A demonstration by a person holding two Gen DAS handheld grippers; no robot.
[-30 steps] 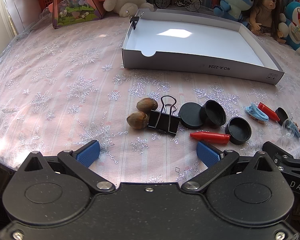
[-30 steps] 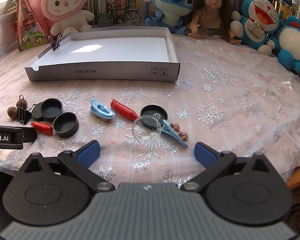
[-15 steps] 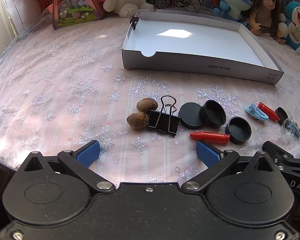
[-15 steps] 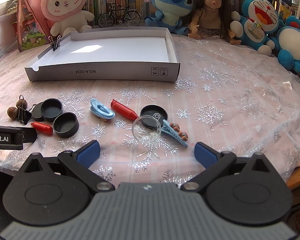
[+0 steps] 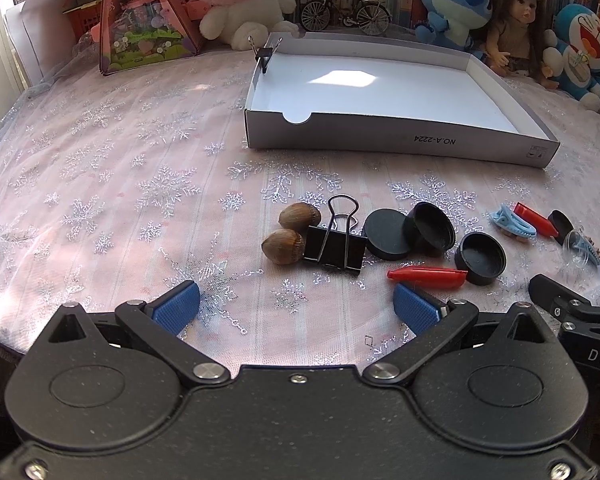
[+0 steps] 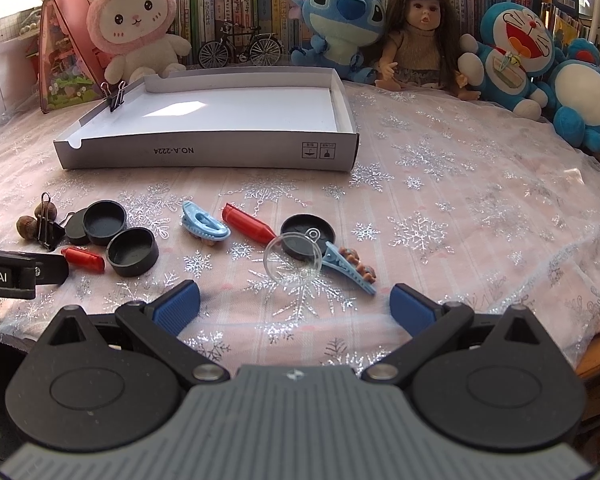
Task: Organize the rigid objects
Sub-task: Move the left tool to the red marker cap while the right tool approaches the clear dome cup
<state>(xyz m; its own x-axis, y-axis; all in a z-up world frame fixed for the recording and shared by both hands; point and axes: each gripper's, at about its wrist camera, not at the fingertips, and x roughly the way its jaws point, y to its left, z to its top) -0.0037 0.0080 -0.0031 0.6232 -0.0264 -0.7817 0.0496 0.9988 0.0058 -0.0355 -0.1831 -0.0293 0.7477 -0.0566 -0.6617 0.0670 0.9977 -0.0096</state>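
Small objects lie in a row on the pink snowflake cloth. In the left wrist view: two acorns [image 5: 284, 245], a black binder clip [image 5: 334, 242], black caps [image 5: 432, 226], a red cone [image 5: 426, 276]. In the right wrist view: a blue hair clip [image 6: 204, 226], a red cone [image 6: 248, 227], a clear dome [image 6: 294, 259], a blue clip with brown beads [image 6: 350, 266], black caps [image 6: 132, 251]. A white shallow box [image 5: 380, 92] [image 6: 220, 116] lies behind them. My left gripper [image 5: 296, 308] is open and empty before the binder clip. My right gripper [image 6: 294, 308] is open and empty before the dome.
Plush toys [image 6: 136, 28], a doll [image 6: 418, 32], a toy bicycle [image 6: 240, 46] and books line the back edge. A small binder clip [image 5: 264, 54] is clamped on the box's far left corner. A pink toy house [image 5: 144, 16] stands at back left.
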